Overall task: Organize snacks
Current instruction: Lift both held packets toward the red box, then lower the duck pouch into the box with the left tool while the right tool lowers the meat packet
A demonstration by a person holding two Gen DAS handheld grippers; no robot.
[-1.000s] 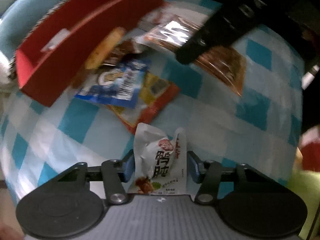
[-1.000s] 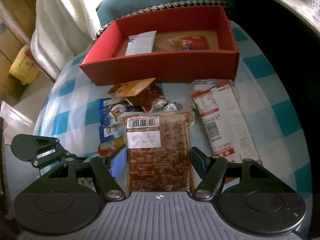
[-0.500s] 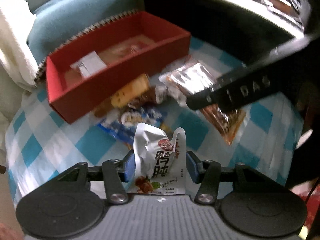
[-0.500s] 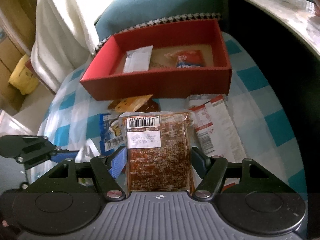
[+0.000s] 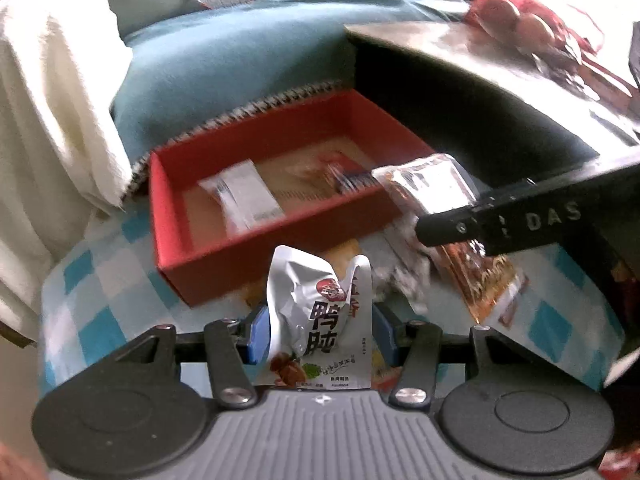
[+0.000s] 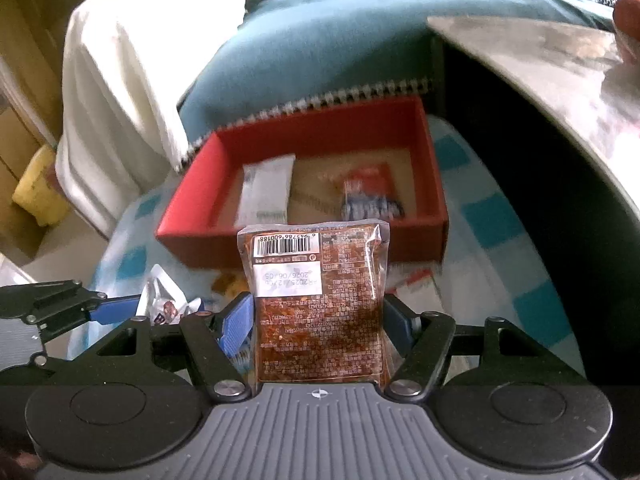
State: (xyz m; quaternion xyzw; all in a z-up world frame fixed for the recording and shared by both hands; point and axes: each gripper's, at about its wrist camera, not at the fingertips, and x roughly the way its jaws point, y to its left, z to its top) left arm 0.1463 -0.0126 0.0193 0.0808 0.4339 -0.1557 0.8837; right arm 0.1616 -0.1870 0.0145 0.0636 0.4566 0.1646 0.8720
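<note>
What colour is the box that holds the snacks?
The box is red outside and inside, with a tan floor. The right wrist view shows it best.

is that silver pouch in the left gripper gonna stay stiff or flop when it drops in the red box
Probably floppy: the silver pouch already crumples and folds at its top between the left gripper. It looks thin and light, so it may land unevenly in the red box. The glossy foil could be slippery.
</note>
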